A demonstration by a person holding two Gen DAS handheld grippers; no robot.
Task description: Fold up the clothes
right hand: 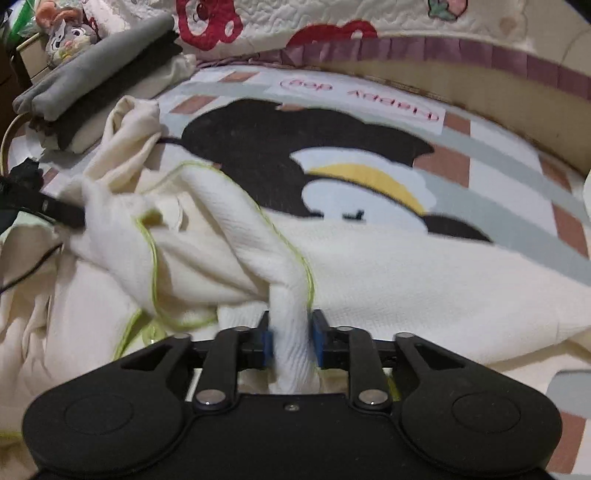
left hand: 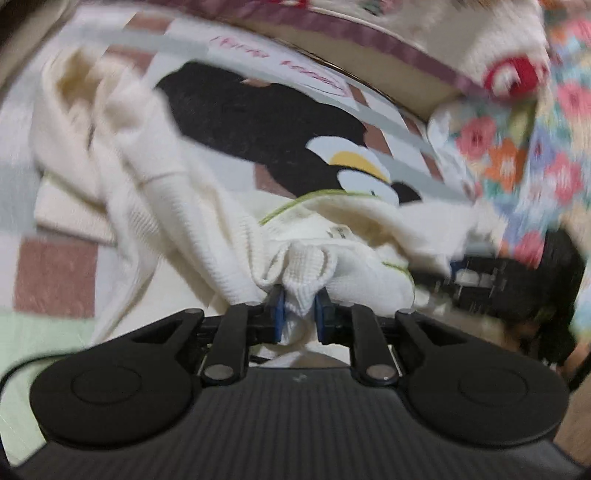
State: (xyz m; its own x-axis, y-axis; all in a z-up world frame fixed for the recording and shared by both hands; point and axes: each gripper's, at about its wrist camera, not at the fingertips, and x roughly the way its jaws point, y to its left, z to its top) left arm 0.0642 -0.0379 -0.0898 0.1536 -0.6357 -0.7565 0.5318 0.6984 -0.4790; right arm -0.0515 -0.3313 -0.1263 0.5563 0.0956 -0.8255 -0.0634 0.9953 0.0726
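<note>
A cream waffle-knit garment (right hand: 388,266) with lime-green stitching lies rumpled on a cartoon-print bed cover (right hand: 332,147). In the right wrist view my right gripper (right hand: 291,332) is shut on a bunched fold of it, the cloth filling the gap between the blue pads. The left gripper (right hand: 70,214) shows there at the left, clamped on another part of the cloth. In the blurred left wrist view my left gripper (left hand: 300,310) is shut on a gathered wad of the cream garment (left hand: 147,184), which drapes away to the upper left.
Folded grey and dark clothes (right hand: 99,70) are stacked at the back left, with a plush toy (right hand: 66,33) behind them. A quilted blanket with a purple border (right hand: 443,48) runs along the far edge. Floral fabric (left hand: 517,155) fills the right of the left wrist view.
</note>
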